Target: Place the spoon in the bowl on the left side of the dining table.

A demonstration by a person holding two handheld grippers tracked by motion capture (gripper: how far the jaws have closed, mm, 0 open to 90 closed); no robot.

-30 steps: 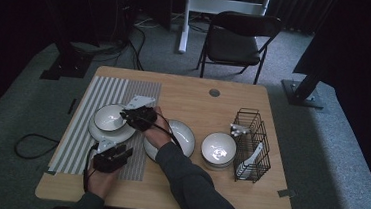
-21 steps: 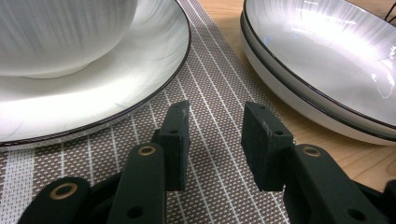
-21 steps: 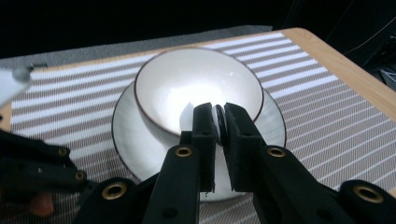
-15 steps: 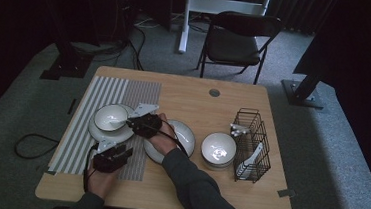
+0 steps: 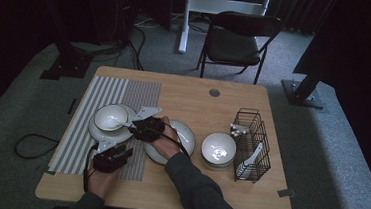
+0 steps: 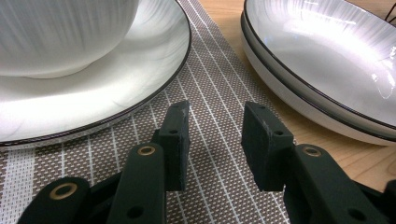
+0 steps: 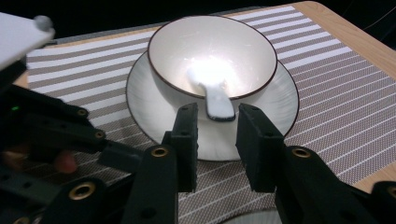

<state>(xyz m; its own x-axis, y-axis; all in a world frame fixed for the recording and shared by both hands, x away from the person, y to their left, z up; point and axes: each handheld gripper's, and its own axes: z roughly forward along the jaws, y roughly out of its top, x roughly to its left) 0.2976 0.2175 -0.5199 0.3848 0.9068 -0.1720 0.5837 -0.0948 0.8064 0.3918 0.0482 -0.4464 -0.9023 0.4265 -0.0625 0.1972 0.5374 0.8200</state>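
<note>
A white bowl [image 5: 110,116] [image 7: 212,51] stands on a white plate [image 5: 102,134] [image 7: 280,98] on the striped placemat [image 5: 88,107]. A white spoon [image 7: 215,95] lies in it, head in the bottom, handle over the near rim. My right gripper [image 5: 134,128] [image 7: 215,140] sits just off that rim. Its jaws have just been opening and stand open, with the handle's end between the tips and untouched. My left gripper [image 5: 122,150] [image 6: 215,140] rests open and empty over the placemat [image 6: 210,93], between this plate [image 6: 93,88] and a stack of plates [image 6: 327,60].
The stacked plates [image 5: 183,134] lie mid-table under my right forearm. Stacked bowls [image 5: 218,149] stand to their right, beside a black wire basket [image 5: 251,140] holding white spoons. A folding chair [image 5: 239,38] stands beyond the table's far edge.
My right gripper has sunk slightly and drawn back from the bowl, and its jaws have parted. The spoon now lies in the bowl. The left gripper has stayed put.
</note>
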